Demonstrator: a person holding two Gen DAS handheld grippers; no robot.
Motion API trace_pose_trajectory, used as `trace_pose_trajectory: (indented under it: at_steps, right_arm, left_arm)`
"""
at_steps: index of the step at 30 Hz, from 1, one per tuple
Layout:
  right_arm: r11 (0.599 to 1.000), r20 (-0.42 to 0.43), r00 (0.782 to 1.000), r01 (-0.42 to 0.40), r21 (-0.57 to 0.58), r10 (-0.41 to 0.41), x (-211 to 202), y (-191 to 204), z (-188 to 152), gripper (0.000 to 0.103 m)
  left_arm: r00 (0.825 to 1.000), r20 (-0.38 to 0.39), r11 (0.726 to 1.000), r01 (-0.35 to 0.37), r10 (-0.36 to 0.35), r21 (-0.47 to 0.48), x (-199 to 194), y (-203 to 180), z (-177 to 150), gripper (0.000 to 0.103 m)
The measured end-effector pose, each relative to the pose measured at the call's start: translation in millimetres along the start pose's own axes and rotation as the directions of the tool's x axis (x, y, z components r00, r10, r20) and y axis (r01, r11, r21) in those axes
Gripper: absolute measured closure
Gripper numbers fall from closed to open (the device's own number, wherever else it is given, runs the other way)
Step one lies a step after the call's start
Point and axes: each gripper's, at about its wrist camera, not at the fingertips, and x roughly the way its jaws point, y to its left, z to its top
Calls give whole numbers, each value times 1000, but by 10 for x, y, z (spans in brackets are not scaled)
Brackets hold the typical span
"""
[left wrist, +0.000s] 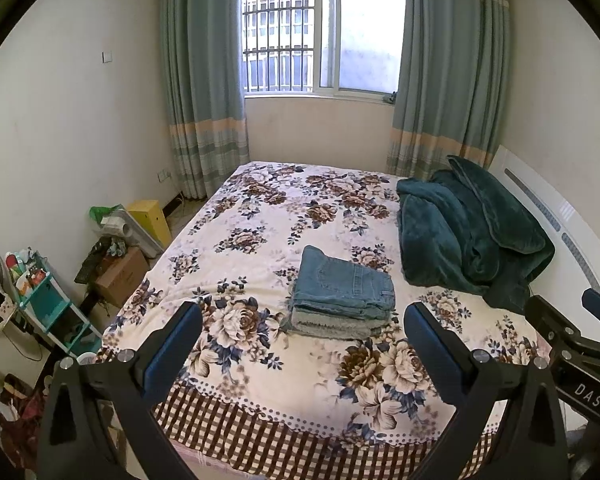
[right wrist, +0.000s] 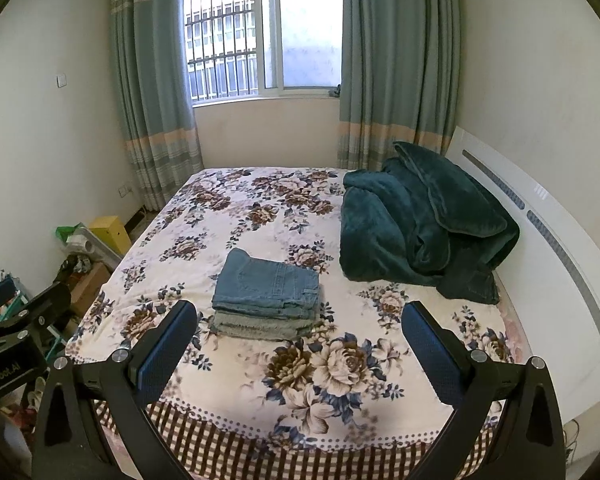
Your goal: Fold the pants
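A pair of blue jeans (left wrist: 342, 294) lies folded into a compact stack on the floral bedspread (left wrist: 260, 216), back pocket up. It also shows in the right wrist view (right wrist: 266, 296). My left gripper (left wrist: 304, 320) is open and empty, held above the near end of the bed, short of the jeans. My right gripper (right wrist: 300, 320) is open and empty too, beside the left one, with the jeans just beyond its left finger. The right gripper's body shows at the right edge of the left wrist view (left wrist: 572, 340).
A dark green blanket (left wrist: 468, 232) is bunched at the right against the white headboard (left wrist: 560, 220). Boxes, a teal shelf (left wrist: 48, 304) and clutter stand on the floor left of the bed. A curtained window (left wrist: 320, 32) is behind.
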Motion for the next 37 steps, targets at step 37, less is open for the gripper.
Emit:
trace_pose_trajectory:
  at_steps: [37]
  right_arm:
    - [1000,-4,1000,0,6,1,-26,15,-147,0]
  left_arm:
    - [1000,-5,1000,1,-1,-18,-64,-25,-141,0]
